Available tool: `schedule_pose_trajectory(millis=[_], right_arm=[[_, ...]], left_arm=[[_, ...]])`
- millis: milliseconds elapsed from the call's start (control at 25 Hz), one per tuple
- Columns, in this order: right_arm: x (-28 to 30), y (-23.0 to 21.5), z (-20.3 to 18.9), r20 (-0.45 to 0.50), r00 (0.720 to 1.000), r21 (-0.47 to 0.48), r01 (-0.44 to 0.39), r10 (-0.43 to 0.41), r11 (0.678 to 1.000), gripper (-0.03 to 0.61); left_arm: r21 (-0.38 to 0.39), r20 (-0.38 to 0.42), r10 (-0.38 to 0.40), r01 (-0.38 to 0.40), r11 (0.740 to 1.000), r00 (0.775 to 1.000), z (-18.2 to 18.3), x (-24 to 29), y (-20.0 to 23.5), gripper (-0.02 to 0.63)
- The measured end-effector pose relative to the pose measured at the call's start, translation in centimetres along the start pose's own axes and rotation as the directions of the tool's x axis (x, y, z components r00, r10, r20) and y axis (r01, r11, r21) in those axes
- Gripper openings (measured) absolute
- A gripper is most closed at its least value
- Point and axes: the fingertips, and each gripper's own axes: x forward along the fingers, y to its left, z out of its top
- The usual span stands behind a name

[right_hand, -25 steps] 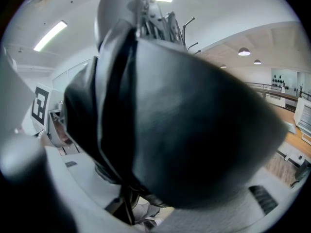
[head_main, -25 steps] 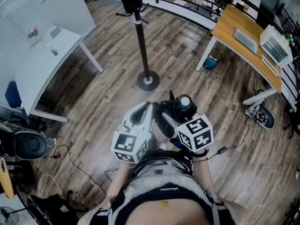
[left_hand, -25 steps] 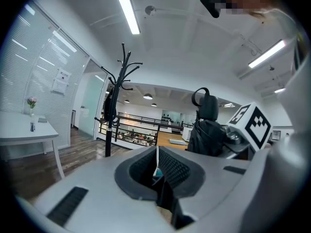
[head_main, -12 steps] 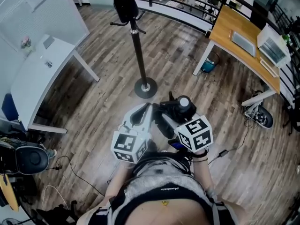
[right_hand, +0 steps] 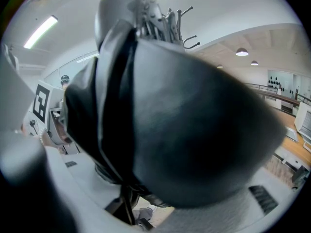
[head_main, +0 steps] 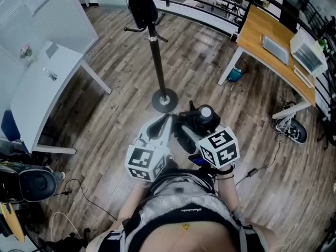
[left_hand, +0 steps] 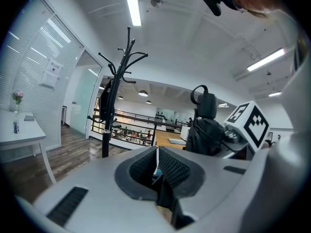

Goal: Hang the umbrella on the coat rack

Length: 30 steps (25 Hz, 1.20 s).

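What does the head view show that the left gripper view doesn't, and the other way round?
Only the head view: the round base under the rack's pole, standing on the wood floor, and a pair of shoes.

Only the left gripper view: the ceiling lights, and the left hand-held gripper close up, its jaws together with nothing between them.

Both: the coat rack, the white table, and the black umbrella held in the right hand-held gripper.
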Motion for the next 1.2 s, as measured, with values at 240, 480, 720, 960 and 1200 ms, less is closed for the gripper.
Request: schedule_pose_trajectory(millis=[240, 480, 720, 960, 1200], right_arm=[[1.7, 0.1, 0.9, -0.005, 1.000, 0.000, 0.001, -0.001, 1.000, 0.265], [3.5, 0.5, 1.8, -0.004, 1.000, 0.000, 0.005, -0.005, 1.000, 0.267], [5.1, 1.3, 2.5, -0.002, 1.000, 0.004, 0.001, -0.001, 1.000, 0.265], [6.4, 2.1, 3.2, 0.000, 1.000, 0.000, 0.002, -0.002, 1.000, 0.266], [7.3, 2.9, 3.9, -0.007, 1.000, -0.006, -0.003, 0.003, 1.000, 0.265]], left_arm=[[0.003, -0.012, -0.004, 0.004, 1.000, 1.000, -0.1, 0.4, 1.9, 0.015], [0.000, -0.013, -0.014, 0.014, 1.000, 1.000, 0.2, 0.3, 3.7, 0.015], [0.006, -0.024, -0.030, 0.030, 1.000, 0.999, 0.0, 0.1, 5.1, 0.015], [-0.004, -0.032, -0.022, 0.022, 1.000, 0.999, -0.2, -0.6, 6.9, 0.015], [-0.018, -0.027, -0.012, 0.011, 1.000, 1.000, 0.0, -1.2, 8.2, 0.015]])
